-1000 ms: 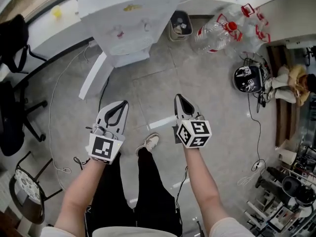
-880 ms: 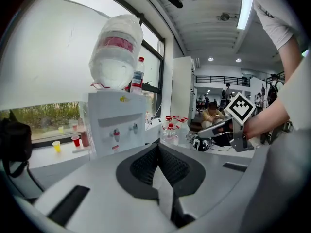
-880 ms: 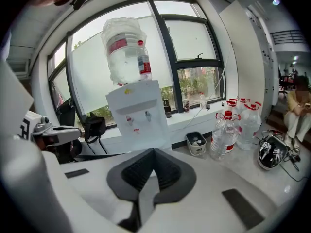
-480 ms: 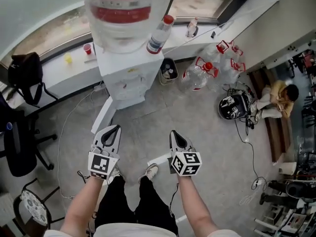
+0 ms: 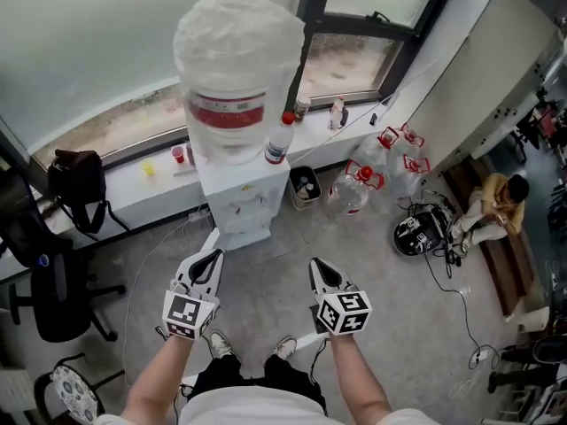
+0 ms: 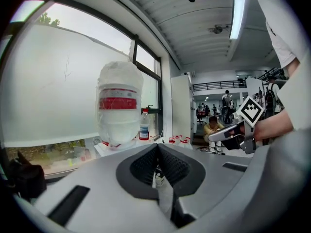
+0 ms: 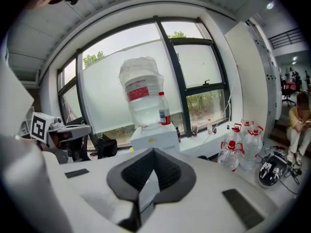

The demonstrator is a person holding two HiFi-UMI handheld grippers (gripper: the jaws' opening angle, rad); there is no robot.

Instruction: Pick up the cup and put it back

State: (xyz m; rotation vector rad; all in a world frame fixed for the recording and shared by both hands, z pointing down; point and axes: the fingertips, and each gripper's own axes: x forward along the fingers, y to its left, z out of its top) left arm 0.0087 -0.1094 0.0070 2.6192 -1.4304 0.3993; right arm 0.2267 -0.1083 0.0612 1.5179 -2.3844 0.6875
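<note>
- The left gripper (image 5: 211, 259) and the right gripper (image 5: 320, 268) are held side by side ahead of the person, over the floor (image 5: 266, 273) and well apart from the sill.
- In the left gripper view the jaws are seen pressed together with nothing between them. The same is seen in the right gripper view, so neither gripper carries anything.
- A small red cup (image 5: 178, 154) is seen on the window sill (image 5: 124, 193) at the far side of the room. It stands just left of the water dispenser (image 5: 241, 202) and near a small yellow object (image 5: 148, 168). It is too small in the head view to be read with certainty, but it is probably the task's cup.
- The step in hand is judged to be the approach: the cup is untouched and no pick-up is begun.
- For the next move, one gripper has to be carried forward and to the left, up to the sill. The left one is on the cup's side.
- Its jaws have to be opened before the cup is reached, then set either side of the cup's wall and closed gently, since a light cup is easily tipped or crushed.
</note>
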